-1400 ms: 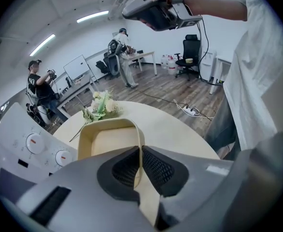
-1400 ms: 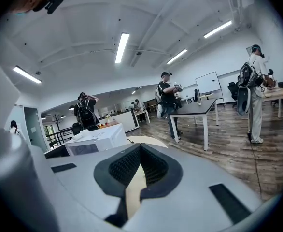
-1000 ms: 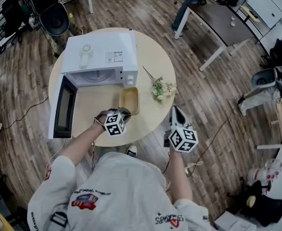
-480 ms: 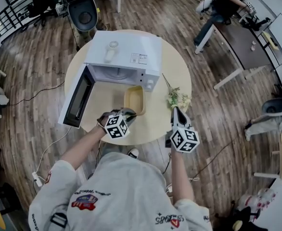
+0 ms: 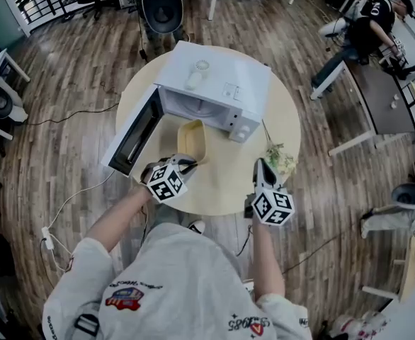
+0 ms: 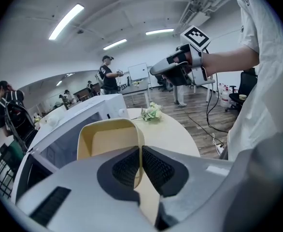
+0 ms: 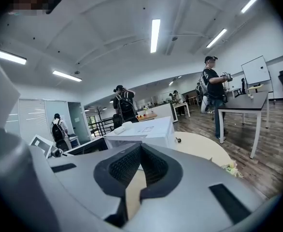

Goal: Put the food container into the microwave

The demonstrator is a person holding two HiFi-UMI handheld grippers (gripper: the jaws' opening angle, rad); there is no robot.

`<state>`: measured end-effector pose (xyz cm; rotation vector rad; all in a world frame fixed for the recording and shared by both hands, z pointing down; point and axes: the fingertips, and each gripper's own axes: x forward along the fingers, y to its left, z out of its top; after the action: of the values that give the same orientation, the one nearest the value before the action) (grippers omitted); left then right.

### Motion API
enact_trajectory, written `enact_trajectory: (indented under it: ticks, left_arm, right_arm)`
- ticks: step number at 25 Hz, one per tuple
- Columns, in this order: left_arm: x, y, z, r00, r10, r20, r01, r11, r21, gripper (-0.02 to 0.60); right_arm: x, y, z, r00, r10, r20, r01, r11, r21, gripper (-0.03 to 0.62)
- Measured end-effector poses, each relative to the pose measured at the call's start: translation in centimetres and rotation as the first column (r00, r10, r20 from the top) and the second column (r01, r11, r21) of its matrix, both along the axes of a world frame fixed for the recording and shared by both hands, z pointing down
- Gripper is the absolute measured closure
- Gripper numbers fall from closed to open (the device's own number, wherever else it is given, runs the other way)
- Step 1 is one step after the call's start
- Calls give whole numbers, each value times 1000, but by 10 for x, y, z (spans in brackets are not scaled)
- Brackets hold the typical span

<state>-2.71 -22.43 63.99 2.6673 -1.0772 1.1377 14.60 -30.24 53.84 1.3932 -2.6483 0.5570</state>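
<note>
Gripping the food container (image 5: 191,137) by its near end in the left tongs (image 5: 185,164), right tongs (image 5: 262,167) closed empty alongside, over the table (image 5: 229,184), long axis pointing ahead toward the open microwave (image 5: 225,83) just beyond.

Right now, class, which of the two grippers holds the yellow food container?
The left gripper: its jaws pinch the near rim of the food container. The right gripper hangs apart, shut on nothing.

No wording is being shown legibly: a small label (image 5: 230,91) on the microwave (image 5: 193,66) and prints (image 5: 125,295) on the person's shirt (image 5: 179,275) are being rendered too small.
</note>
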Motion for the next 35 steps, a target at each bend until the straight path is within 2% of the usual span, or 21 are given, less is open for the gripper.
enact_trajectory:
  ticks: [8, 14, 20, 27, 35]
  left_arm:
    - [-41, 1, -16, 991, -125, -44, 126, 992, 25, 561]
    - [-56, 3, -19, 989, -146, -29, 146, 989, 18, 561]
    - [-61, -7, -16, 992, -122, 21, 122, 992, 17, 561]
    - [-68, -26, 5, 992, -96, 79, 98, 995, -19, 561]
    - [-66, -54, 36, 982, -34, 188, 41, 999, -31, 561]
  right_arm:
    - [-28, 1, 2, 998, -69, -9, 69, 998, 0, 602]
    - [-32, 1, 3, 996, -83, -16, 83, 997, -3, 602]
    - [-34, -1, 4, 997, -83, -13, 82, 997, -13, 602]
    - [-22, -6, 9, 998, -50, -23, 50, 999, -18, 600]
    - [-5, -16, 26, 1000, 8, -30, -9, 999, -53, 600]
